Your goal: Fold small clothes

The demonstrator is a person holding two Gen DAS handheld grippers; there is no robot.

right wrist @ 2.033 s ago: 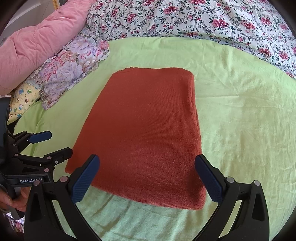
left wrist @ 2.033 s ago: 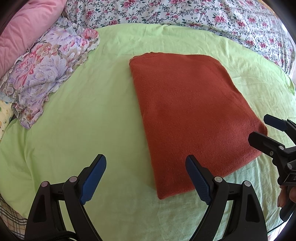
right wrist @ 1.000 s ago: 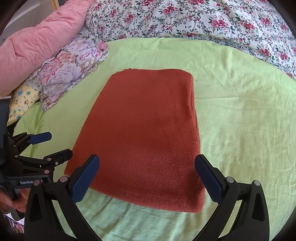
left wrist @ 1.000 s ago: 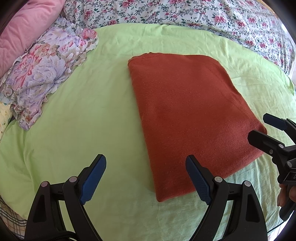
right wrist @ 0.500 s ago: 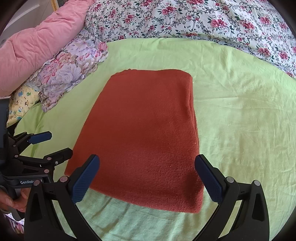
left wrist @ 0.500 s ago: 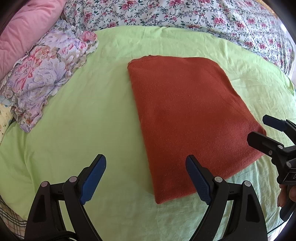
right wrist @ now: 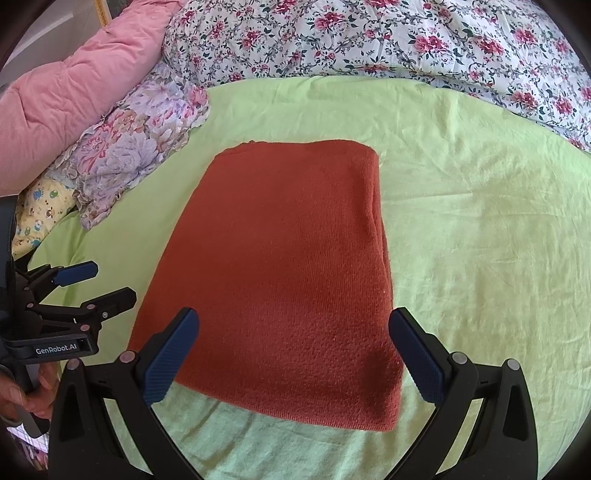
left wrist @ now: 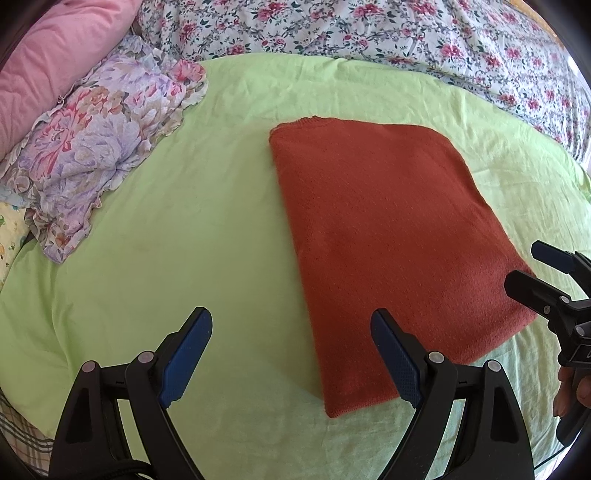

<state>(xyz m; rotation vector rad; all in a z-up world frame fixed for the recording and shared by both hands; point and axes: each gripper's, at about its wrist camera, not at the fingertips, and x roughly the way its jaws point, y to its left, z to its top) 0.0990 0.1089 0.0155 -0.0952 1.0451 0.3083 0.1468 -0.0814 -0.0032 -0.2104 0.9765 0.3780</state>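
Left wrist view: looking down along the left gripper (left wrist: pixel 291 332), blue-padded fingers (left wrist: pixel 186 354) spreading wide and gripping nothing, hovering over the light green sheet (left wrist: pixel 177 229). Lying flat just right of centre, a rust-red knit garment (left wrist: pixel 388 243), folded into a neat rectangle, its near left corner sitting just ahead of the right-hand finger of this gripper. Peeking in at the right edge, the right gripper (left wrist: pixel 532 269), fingers parted and holding nothing, hanging by the garment's right-hand near corner; impossible to tell whether touching the cloth. Sitting at the far left, well apart from the garment, a crumpled lilac floral cloth (left wrist: pixel 99 155), with a pink quilt (left wrist: pixel 48 59) behind it. Running across the top, a white bedspread with red roses (left wrist: pixel 369 33).

Right wrist view: looking over the right gripper (right wrist: pixel 291 339), fingers spreading wide with nothing between the pads, straddling the near end of the rust-red knit garment (right wrist: pixel 280 266). Lying flat on the light green sheet (right wrist: pixel 480 229), thicker layered edge showing along the right side. Hovering at the left edge, the left gripper (right wrist: pixel 107 284), fingers apart and empty, just beside the garment's near left edge. Bunching at upper left, the lilac floral cloth (right wrist: pixel 136 147) and the pink quilt (right wrist: pixel 70 92); beneath them, a yellow cartoon-print fabric (right wrist: pixel 40 210). Covering the top, the white bedspread with red roses (right wrist: pixel 369 37).
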